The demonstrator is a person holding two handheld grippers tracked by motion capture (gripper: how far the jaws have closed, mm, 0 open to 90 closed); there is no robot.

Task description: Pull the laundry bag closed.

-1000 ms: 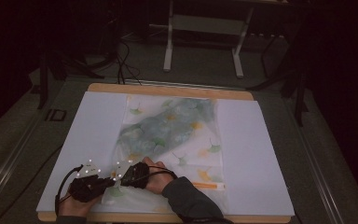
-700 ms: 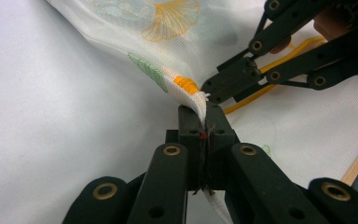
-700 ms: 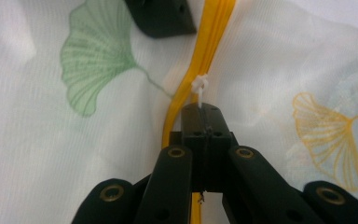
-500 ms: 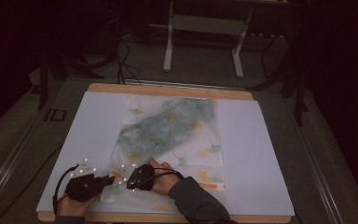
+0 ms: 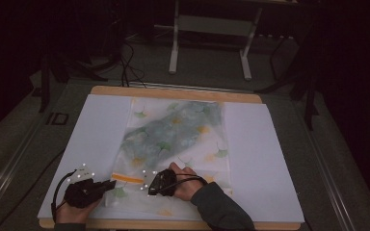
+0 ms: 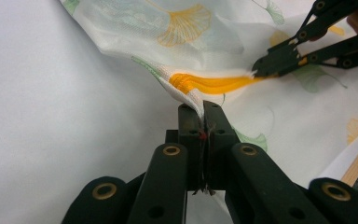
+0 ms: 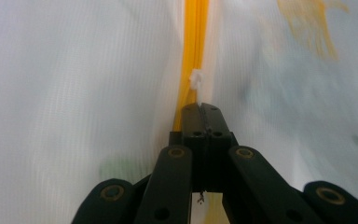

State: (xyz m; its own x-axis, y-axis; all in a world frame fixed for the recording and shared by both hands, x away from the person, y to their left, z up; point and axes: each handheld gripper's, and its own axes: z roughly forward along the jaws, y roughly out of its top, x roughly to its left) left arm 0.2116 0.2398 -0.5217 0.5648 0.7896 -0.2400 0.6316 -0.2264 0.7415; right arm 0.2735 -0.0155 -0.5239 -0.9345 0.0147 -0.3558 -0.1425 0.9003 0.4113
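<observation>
Both claws grip the cloth cover at its near edge

The left claw (image 6: 204,108) pinches the cover (image 5: 183,130) corner; the right claw (image 7: 200,109) is clenched on the white zipper pull (image 7: 196,80) of the yellow zipper (image 6: 214,83). Bare worktop (image 5: 265,154) lies on both sides.

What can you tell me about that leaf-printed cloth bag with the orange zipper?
The cloth bag is thin, white and slightly sheer, printed with green and yellow ginkgo leaves. It lies flat on the white table cover. An orange zipper runs along its near edge. The left tool pinches the corner; the right tool grips the white zipper pull.
</observation>
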